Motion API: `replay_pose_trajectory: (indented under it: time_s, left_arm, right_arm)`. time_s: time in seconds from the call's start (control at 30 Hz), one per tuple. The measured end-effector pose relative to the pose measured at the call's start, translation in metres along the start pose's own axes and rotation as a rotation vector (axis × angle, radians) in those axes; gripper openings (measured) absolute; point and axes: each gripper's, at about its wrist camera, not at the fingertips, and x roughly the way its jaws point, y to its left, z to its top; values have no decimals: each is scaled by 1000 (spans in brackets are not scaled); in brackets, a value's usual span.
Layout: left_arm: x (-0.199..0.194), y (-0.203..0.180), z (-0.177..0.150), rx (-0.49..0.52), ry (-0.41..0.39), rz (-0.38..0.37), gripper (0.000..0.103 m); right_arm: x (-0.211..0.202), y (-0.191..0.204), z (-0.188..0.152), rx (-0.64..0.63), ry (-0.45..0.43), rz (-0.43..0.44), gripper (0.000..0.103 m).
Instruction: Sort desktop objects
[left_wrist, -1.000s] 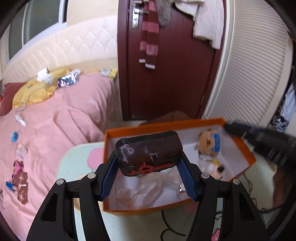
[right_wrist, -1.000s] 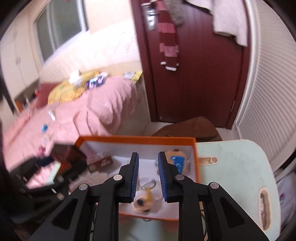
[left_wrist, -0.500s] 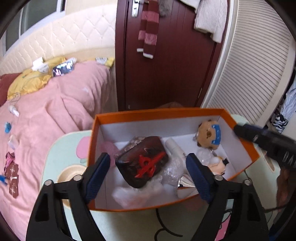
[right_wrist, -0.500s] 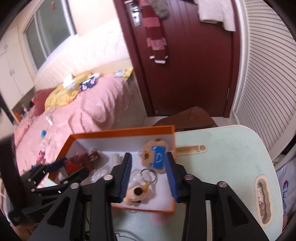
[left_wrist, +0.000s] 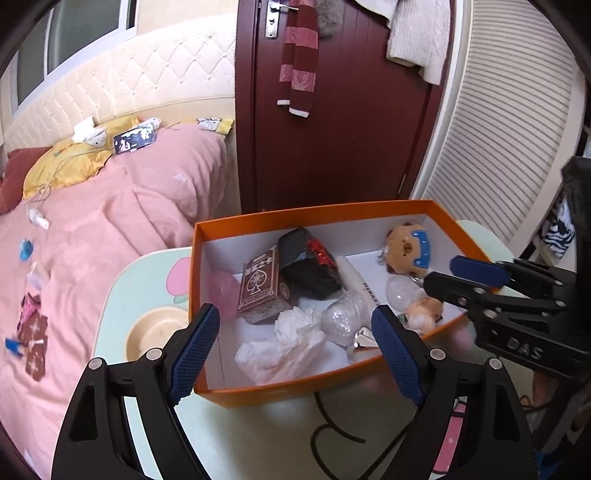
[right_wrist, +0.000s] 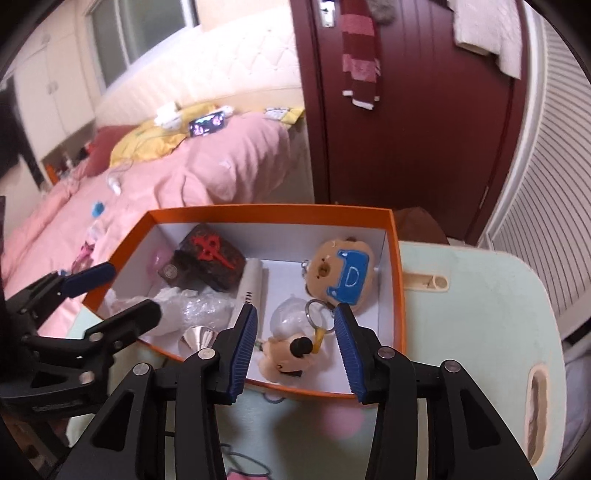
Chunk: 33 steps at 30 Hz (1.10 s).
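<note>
1. Behind our pale green table (left_wrist: 147, 284) we see a pink bed (left_wrist: 92, 229) and a dark red door (left_wrist: 332, 129).
2. On the table sits an orange box (left_wrist: 295, 391) holding a dark case (left_wrist: 306, 269), a card pack (left_wrist: 260, 288), crumpled tissue (left_wrist: 288, 339) and a bear plush (right_wrist: 341, 273).
3. Our left gripper (left_wrist: 295, 343) stands wide apart over the box's near edge, gripping nothing.
4. Our right gripper (right_wrist: 295, 343) is partly apart, empty, with a small keychain doll (right_wrist: 288, 354) lying in the box between its fingers (right_wrist: 242, 343), untouched.
</note>
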Motion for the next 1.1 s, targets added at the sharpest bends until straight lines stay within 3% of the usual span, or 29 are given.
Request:
replay_pose_trajectory:
  time_s: [0.3,0.4,0.5,0.63,1.1]
  left_arm:
    - [-10,3,3,-38,-7,32,84]
    - [-20,-1,3,-39,-12,89,84]
    - [-35,-7,1,-30,-39,127,84]
    - [-45,-8,-5,-45,-31,106,84]
    - [-49,-11,-57,-66,43,134,84]
  right_arm:
    - [-3,2,8,22,27,-53,44]
    - [-12,2,11,68,42,-101,68]
    - [-17,4,12,106,68,-144,68]
    - [-28,13,8,81,57,-179,68]
    - [-48,29,-30,51,66,-181,68]
